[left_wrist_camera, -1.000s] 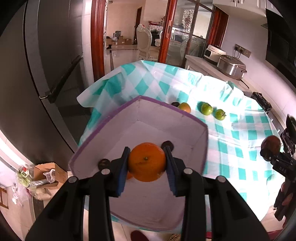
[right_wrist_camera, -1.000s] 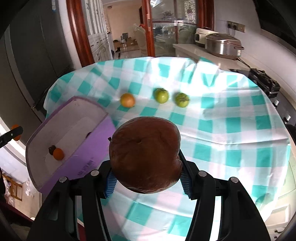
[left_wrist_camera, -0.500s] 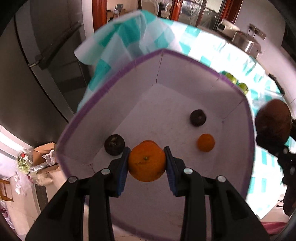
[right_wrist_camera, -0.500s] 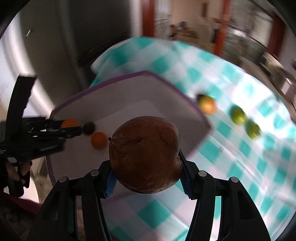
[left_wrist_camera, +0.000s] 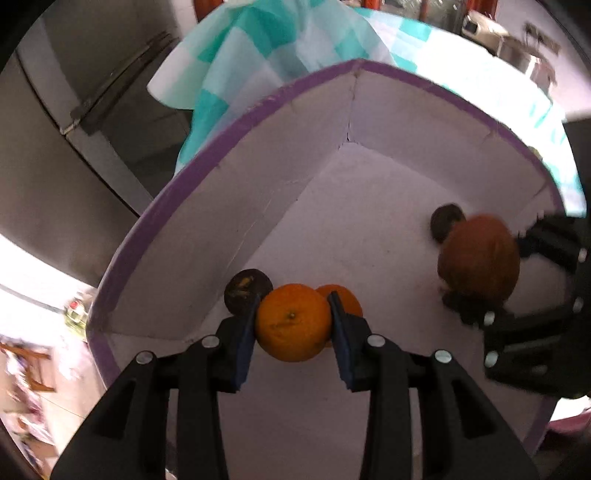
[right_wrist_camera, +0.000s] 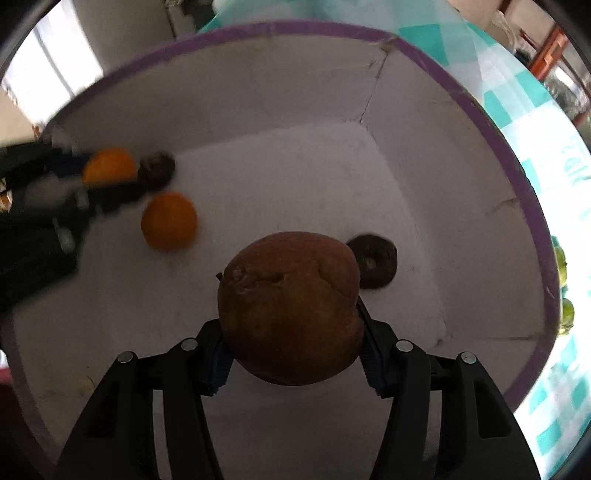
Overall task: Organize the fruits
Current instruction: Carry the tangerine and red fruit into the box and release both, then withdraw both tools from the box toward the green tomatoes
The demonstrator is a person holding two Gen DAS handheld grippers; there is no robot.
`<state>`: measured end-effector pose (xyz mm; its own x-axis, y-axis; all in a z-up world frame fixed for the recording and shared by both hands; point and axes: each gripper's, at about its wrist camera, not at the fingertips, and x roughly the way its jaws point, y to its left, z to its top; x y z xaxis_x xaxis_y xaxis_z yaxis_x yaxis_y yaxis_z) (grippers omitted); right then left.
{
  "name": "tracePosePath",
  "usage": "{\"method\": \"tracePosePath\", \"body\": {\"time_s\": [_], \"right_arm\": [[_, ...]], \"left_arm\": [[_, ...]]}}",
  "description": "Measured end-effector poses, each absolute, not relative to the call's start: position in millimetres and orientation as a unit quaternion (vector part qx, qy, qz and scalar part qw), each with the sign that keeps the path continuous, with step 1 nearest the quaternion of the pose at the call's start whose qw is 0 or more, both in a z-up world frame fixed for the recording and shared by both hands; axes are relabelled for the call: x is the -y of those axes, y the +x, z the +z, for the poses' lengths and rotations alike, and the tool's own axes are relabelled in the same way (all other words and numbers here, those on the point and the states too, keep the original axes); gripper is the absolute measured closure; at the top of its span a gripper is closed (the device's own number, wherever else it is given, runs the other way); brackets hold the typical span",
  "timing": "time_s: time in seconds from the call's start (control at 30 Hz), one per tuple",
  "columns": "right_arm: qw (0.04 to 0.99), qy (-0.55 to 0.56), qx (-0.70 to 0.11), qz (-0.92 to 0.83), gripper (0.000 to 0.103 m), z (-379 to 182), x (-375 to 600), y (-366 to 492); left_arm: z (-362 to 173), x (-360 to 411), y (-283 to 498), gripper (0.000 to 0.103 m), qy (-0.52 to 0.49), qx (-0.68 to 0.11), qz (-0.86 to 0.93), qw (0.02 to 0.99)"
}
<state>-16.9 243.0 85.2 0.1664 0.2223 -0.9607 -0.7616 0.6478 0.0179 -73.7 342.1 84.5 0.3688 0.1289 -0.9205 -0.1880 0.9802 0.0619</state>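
My left gripper [left_wrist_camera: 294, 314] is shut on an orange [left_wrist_camera: 293, 321], low inside the white box with a purple rim [left_wrist_camera: 240, 192]. Behind it on the box floor lie a second orange [left_wrist_camera: 349, 301] and a dark round fruit [left_wrist_camera: 245, 290]. My right gripper [right_wrist_camera: 293, 332] is shut on a large brown fruit [right_wrist_camera: 291, 306], also inside the box [right_wrist_camera: 258, 81], beside another dark fruit [right_wrist_camera: 375, 260]. The left wrist view shows the right gripper [left_wrist_camera: 480, 266] at the right. In the right wrist view the left gripper [right_wrist_camera: 107, 173] is at the left, next to the loose orange [right_wrist_camera: 169, 220].
The box stands on a teal and white checked tablecloth [left_wrist_camera: 266, 33]. Two green fruits [right_wrist_camera: 561, 262] lie on the cloth [right_wrist_camera: 546, 122] outside the box's right wall. A dark cabinet front [left_wrist_camera: 55, 166] rises to the left of the table.
Both grippers have come down into the box with their fruits. The right one swung from over the cloth to over the box floor and rolled. Neither grip has changed.
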Motion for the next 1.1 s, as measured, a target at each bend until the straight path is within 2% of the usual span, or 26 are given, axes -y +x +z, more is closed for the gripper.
{"method": "tracePosePath", "body": {"time_s": [0.13,0.2,0.27,0.33,0.4,0.47,0.57,0.77,0.93,1.1], "right_arm": [[0.722,-0.233,-0.561,0.332,0.046,83,-246,-11],[0.719,-0.230,-0.566,0.330,0.046,83,-247,-10],[0.717,-0.223,-0.573,0.328,0.045,83,-245,-6],[0.724,-0.214,-0.569,0.326,0.043,87,-245,-3],[0.732,-0.213,-0.560,0.325,0.031,91,-244,-3],[0.738,-0.213,-0.555,0.320,0.021,96,-243,-3],[0.744,-0.225,-0.549,0.306,0.016,98,-239,-6],[0.763,-0.271,-0.525,0.263,0.016,113,-232,-26],[0.795,-0.288,-0.475,0.243,0.016,143,-224,-56],[0.838,-0.264,-0.428,0.212,0.016,171,-204,-81]], "left_arm": [[77,-341,-69,0.064,-0.034,-0.577,0.098,0.810],[75,-345,-71,0.056,-0.035,-0.583,0.098,0.806],[73,-345,-71,0.054,-0.033,-0.585,0.099,0.804],[73,-346,-72,0.047,-0.035,-0.585,0.098,0.805],[74,-344,-69,0.034,-0.039,-0.584,0.094,0.806],[77,-342,-71,0.030,-0.037,-0.583,0.084,0.807],[78,-339,-73,0.026,-0.026,-0.585,0.075,0.807],[87,-316,-80,0.010,0.054,-0.582,0.072,0.808],[112,-295,-88,0.004,0.146,-0.538,0.092,0.825],[133,-301,-96,0.003,0.162,-0.504,0.128,0.839]]}}
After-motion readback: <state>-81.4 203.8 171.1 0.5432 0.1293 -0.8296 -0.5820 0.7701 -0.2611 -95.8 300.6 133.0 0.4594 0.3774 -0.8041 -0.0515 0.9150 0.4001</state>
